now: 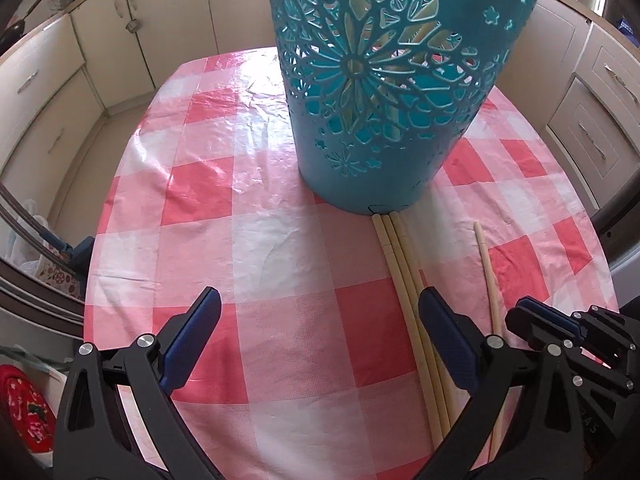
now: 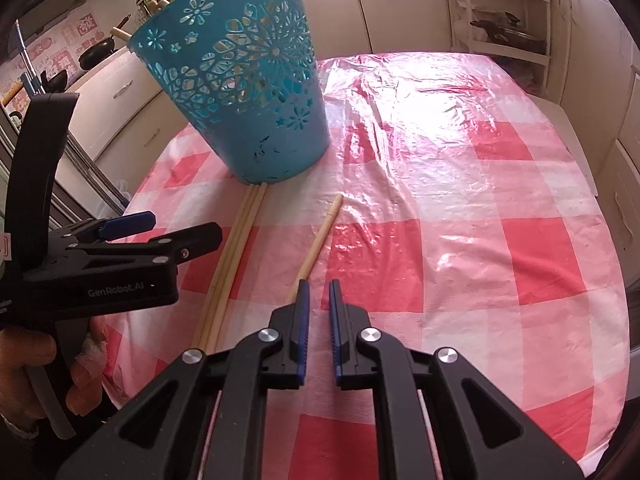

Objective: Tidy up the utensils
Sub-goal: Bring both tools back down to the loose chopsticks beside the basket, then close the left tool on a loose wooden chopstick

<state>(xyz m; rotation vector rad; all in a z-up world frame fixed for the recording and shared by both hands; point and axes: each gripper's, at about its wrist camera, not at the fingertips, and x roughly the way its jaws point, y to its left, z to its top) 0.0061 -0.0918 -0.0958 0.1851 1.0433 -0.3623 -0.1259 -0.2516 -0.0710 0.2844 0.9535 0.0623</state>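
Right wrist view — right gripper (image 2: 318, 286) nearly closed, empty, beside lone chopstick (image 2: 320, 236).

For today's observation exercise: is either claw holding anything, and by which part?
Nothing is held. The left claw stands open over three pale wooden chopsticks; the right claw is shut, empty.

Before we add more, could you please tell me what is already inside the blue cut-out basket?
Through the cut-outs in the blue basket, pale wooden sticks stand inside, and one wooden end pokes above the rim in the right wrist view. The solid lower wall hides the bottom, so how many there are cannot be told.
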